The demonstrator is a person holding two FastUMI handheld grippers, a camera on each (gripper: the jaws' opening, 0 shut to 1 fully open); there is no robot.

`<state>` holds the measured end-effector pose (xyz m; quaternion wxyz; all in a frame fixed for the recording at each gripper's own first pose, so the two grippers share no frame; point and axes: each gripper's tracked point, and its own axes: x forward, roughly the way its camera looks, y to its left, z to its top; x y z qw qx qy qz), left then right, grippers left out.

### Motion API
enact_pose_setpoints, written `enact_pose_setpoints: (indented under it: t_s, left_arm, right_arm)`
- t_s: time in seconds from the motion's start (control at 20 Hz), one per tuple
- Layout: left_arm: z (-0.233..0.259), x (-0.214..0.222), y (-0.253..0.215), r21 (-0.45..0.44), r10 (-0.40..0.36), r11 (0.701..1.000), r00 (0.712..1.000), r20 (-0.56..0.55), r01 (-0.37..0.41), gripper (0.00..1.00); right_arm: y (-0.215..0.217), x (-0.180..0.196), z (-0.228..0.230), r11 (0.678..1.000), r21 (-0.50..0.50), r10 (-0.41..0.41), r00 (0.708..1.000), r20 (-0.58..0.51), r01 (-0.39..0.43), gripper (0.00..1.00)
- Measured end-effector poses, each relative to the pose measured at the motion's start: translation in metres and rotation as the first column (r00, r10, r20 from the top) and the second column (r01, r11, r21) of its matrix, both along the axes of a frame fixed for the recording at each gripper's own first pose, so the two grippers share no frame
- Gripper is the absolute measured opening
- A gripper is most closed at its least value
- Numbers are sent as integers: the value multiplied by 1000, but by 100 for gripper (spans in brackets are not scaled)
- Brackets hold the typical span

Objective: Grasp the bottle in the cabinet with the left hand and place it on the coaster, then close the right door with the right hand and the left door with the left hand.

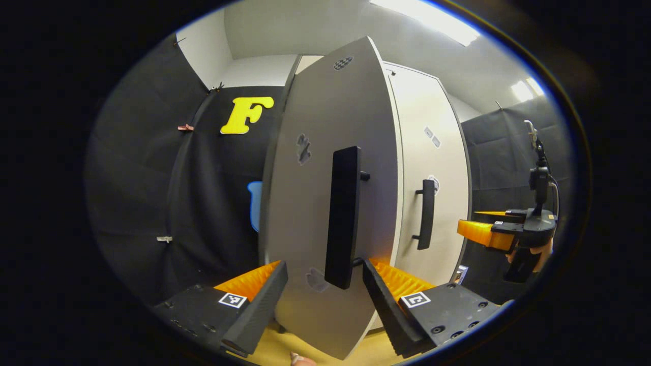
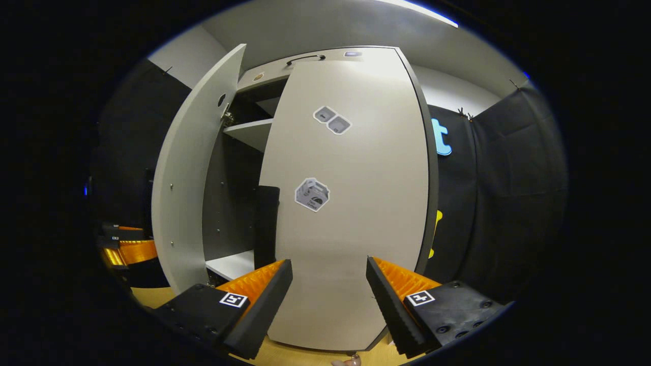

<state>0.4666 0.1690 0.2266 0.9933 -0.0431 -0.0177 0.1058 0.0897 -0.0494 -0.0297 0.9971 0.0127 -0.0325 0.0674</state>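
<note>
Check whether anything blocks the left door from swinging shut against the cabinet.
Nothing visible does. The left door stands ajar, the gap to the closed right door shows only shelves, and the left gripper straddles its handle.

Left gripper (image 1: 324, 292) sits at bottom centre, fingers spread apart; right gripper (image 2: 328, 295) likewise, fingers apart.

Ceiling lights (image 1: 432, 20) glare white at the upper right of the left gripper view; a thinner strip (image 2: 422, 15) does in the right gripper view. Doors (image 2: 351, 193) are evenly lit and sharp. Fisheye bends edges; dark cloth swallows detail.
</note>
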Motion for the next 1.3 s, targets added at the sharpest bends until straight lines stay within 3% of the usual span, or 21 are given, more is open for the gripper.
enact_pose_setpoints:
  t_s: [0.35,0.8,1.3]
  left_arm:
    - [4,51,-15,70,42,997,999,5,-43,94]
    - [4,97,-27,129,57,990,998,0,-57,94]
    - [3,131,-34,102,50,993,999,20,-52,92]
  right_arm:
    - [-31,9,-10,999,54,-4,1000,-25,6,97]
    - [-26,11,-13,995,97,36,998,-45,-31,97]
    - [-14,-12,-4,993,100,60,997,-43,-56,97]
